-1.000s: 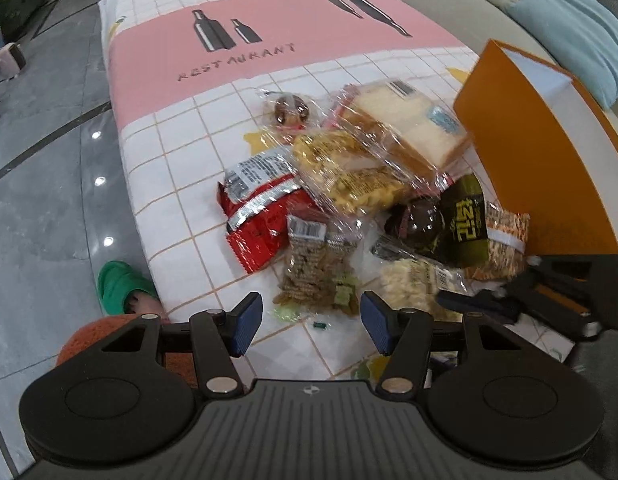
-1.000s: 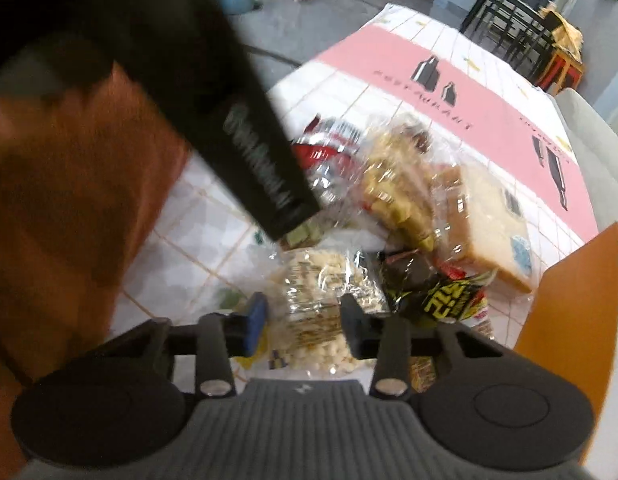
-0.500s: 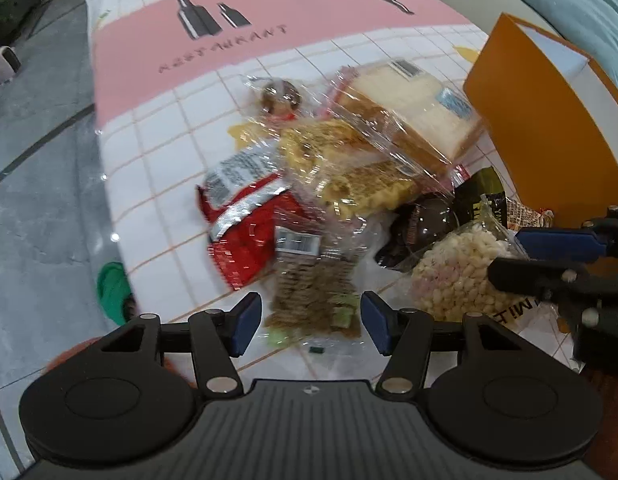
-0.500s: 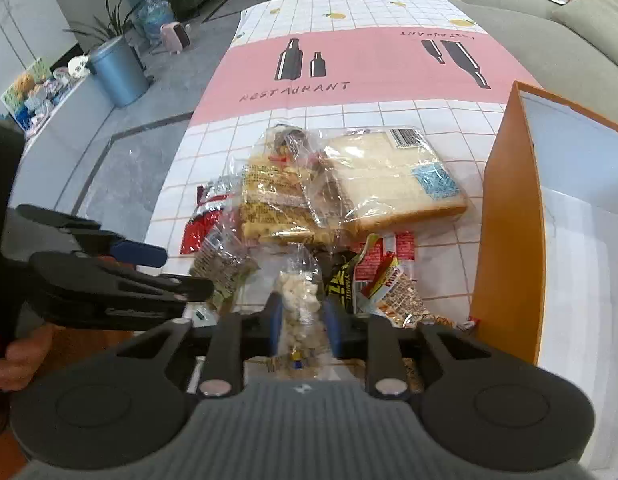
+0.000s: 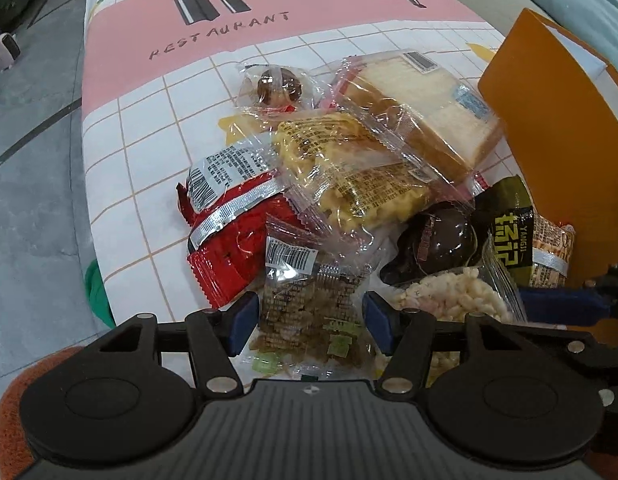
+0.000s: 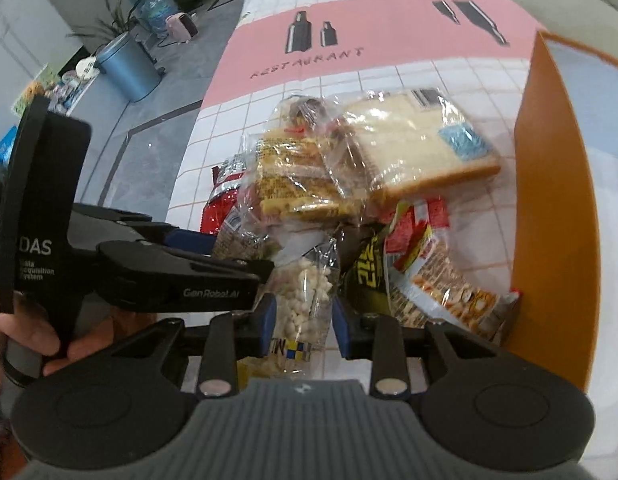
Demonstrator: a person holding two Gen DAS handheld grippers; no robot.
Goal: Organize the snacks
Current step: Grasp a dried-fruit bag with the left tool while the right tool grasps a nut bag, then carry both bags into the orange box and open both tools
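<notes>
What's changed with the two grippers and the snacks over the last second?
The right gripper closed on the bag of white puffs. The left gripper moved forward to straddle the brown snack pack, jaws still open. The bread, red packet and orange box stayed put.

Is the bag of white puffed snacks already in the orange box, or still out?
Still out. The puffed snack bag sits between the right gripper fingers over the tablecloth, beside the orange box.
</notes>
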